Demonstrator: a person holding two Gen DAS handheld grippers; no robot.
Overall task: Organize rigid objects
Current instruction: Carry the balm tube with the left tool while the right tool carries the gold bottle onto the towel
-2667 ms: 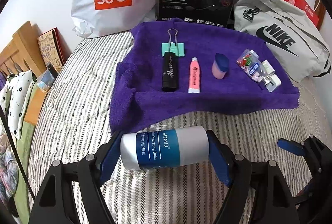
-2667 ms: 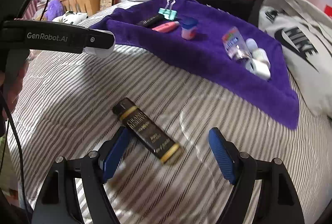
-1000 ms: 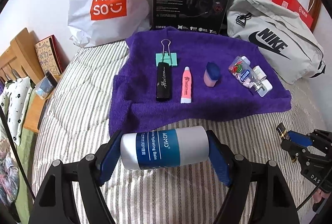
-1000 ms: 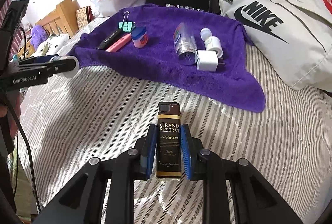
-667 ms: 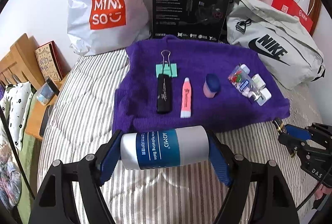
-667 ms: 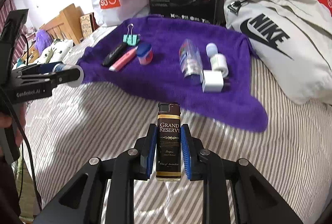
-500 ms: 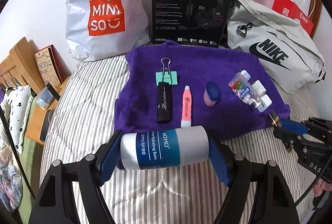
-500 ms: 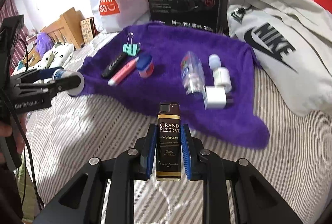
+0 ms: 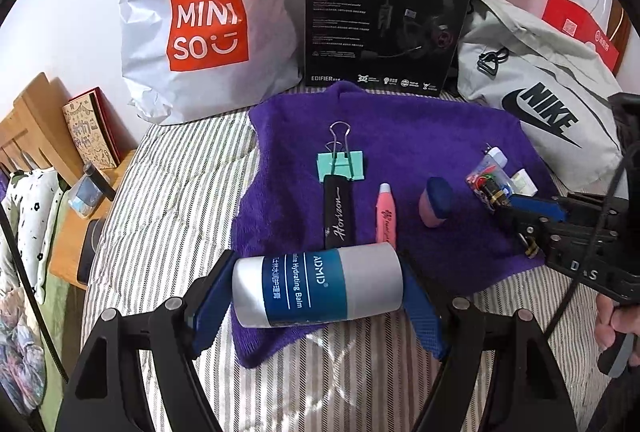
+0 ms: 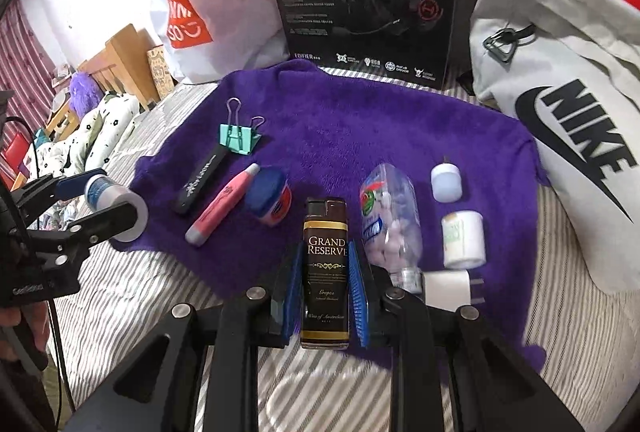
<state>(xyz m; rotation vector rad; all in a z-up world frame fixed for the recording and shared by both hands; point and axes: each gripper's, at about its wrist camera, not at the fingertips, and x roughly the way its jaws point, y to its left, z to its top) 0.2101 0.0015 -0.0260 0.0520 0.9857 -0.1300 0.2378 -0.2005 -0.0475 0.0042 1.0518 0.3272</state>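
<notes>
My right gripper (image 10: pixel 325 292) is clamped on the brown Grand Reserve lighter (image 10: pixel 325 272), which stands upright between the blue pads over the near part of the purple towel (image 10: pixel 360 123), between the small blue-lidded jar (image 10: pixel 269 200) and the clear candy bottle (image 10: pixel 390 220); my left gripper (image 9: pixel 316 296) grips the silver-and-blue balm tube (image 9: pixel 318 284) crosswise, end to end, above the towel's near edge; on the towel lie a teal binder clip (image 9: pixel 341 163), a black bar (image 9: pixel 339 213), a pink tube (image 9: pixel 386 211); all on striped bedding (image 9: pixel 168 199).
</notes>
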